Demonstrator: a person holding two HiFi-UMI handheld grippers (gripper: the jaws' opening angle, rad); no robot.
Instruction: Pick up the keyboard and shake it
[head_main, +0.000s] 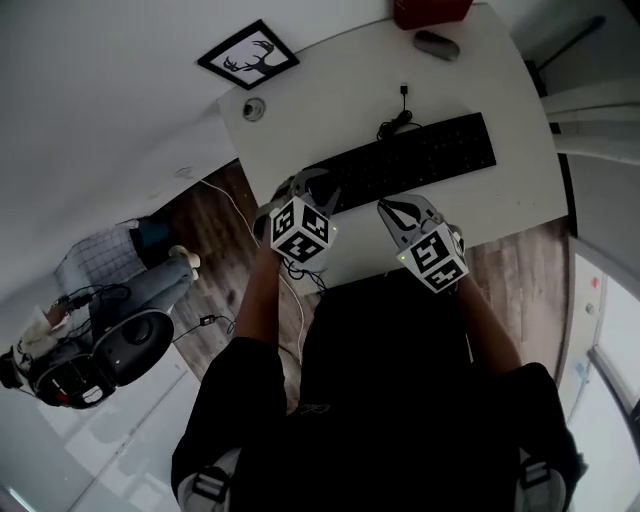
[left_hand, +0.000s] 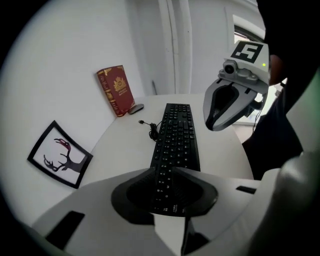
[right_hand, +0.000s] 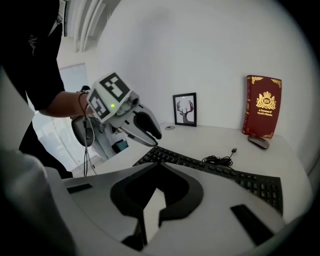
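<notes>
Left gripper (head_main: 318, 183): jaws a little apart, pads pressing on nothing. Poised over the left end of the keyboard (head_main: 420, 155), tips just above the end keys; contact not confirmable from the head view. From the left gripper's (left_hand: 164, 172) own view: near end of the keyboard (left_hand: 177, 130) visible through the gap between the two jaw tips, the rest running straight away along the line of sight.

Right gripper (head_main: 392, 213): jaws together, nothing between them. Positioned just beside the near long edge of the keyboard, left of its middle; no contact visible. From the right gripper's (right_hand: 160, 165) own view: keyboard (right_hand: 225, 172) just beyond the closed tips and stretching off to the right, left gripper (right_hand: 152, 135) tilted down at its far end.

Keyboard: black, flat on the white table (head_main: 330, 90), keys facing up. Long axis across the table in the head view, left end lower, right end higher, roughly parallel to the near table edge. Black cable (head_main: 400, 115) bunched just behind the far long edge.

Beyond the keyboard: red book (left_hand: 116, 90) standing upright, dark oval mouse (left_hand: 136, 107) just beside it, framed deer picture (left_hand: 60, 154) well apart to the left.
</notes>
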